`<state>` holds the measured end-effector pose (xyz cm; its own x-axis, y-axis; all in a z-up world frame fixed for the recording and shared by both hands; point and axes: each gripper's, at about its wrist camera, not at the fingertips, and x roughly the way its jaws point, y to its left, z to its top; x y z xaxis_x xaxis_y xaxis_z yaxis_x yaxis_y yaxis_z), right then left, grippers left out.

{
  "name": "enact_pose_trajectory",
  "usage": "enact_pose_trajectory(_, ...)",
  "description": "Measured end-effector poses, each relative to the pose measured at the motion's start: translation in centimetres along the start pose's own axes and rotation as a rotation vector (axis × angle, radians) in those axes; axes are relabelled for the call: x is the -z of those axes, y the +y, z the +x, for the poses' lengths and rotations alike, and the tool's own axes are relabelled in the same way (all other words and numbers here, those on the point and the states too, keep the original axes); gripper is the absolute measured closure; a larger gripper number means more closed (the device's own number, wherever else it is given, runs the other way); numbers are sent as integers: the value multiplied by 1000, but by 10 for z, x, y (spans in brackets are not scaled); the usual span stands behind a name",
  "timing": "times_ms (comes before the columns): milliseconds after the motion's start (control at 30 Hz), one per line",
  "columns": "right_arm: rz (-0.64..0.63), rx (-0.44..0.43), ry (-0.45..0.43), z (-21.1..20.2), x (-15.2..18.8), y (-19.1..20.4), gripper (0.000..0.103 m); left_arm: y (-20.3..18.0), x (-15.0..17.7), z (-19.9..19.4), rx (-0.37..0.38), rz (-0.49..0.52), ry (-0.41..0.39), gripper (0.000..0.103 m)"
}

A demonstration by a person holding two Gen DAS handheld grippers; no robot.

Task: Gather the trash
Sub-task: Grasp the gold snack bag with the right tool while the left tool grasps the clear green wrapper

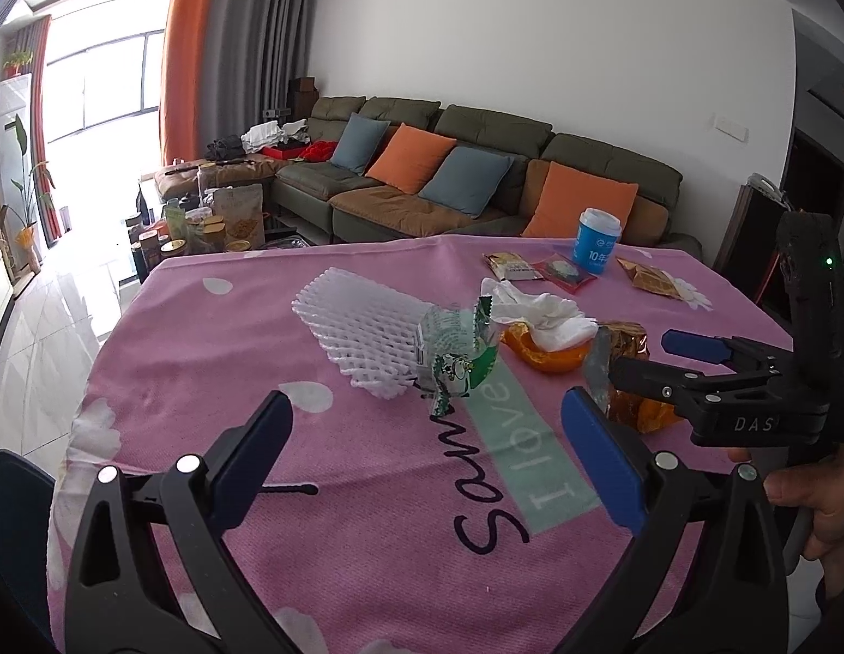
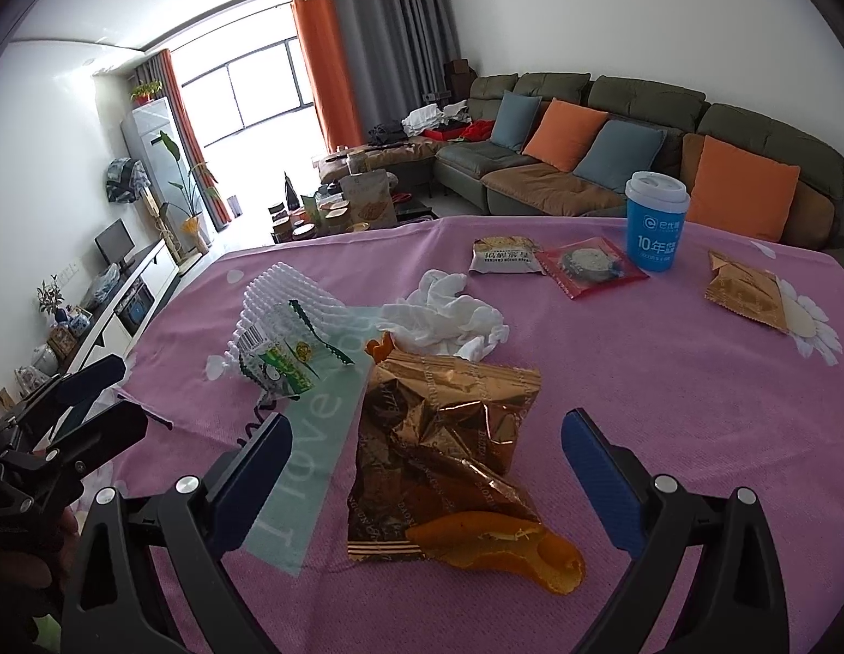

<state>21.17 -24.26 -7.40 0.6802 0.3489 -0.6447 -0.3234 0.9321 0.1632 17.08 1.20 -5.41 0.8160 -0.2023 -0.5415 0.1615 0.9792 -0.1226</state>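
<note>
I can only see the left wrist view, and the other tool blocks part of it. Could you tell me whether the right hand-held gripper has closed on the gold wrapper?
Observer: No. In the right wrist view the right hand-held gripper is open. The gold wrapper lies crumpled on the pink cloth between its fingers, with a gap on each side.
Operator: Thank you. Is anything lying at the wrapper's near end?
Observer: Yes, a piece of orange peel lies across its near right corner, closest to the camera.
</note>
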Motion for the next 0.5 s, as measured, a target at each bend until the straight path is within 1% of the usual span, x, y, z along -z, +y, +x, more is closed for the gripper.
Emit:
enact_pose_trajectory(67,1,-6,8,3,0,0,15,2,-1,5,1,-1,4,6)
enact_pose_trajectory(133,8,-13,21,6,-1,-1,23,3,-1,9,-1,-2,10,6)
enact_pose_trajectory(200,11,-20,30,8,-1,-1,27,3,-1,12,1,-6,15,6)
enact_pose_trajectory(267,12,-24,35,10,0,-1,33,4,-2,15,3,-9,22,6)
enact_pose_trajectory(333,22,-28,40,11,1,-3,43,4,-2,19,8,-13,30,6)
enact_pose_trajectory(400,36,-35,46,11,2,-5,46,4,-4,22,15,-14,39,6)
enact_pose_trajectory(467,44,-42,55,12,3,-7,46,1,-6,24,18,-4,37,6)
enact_pose_trajectory(500,46,-42,54,13,3,-7,50,0,-7,25,20,2,35,6)
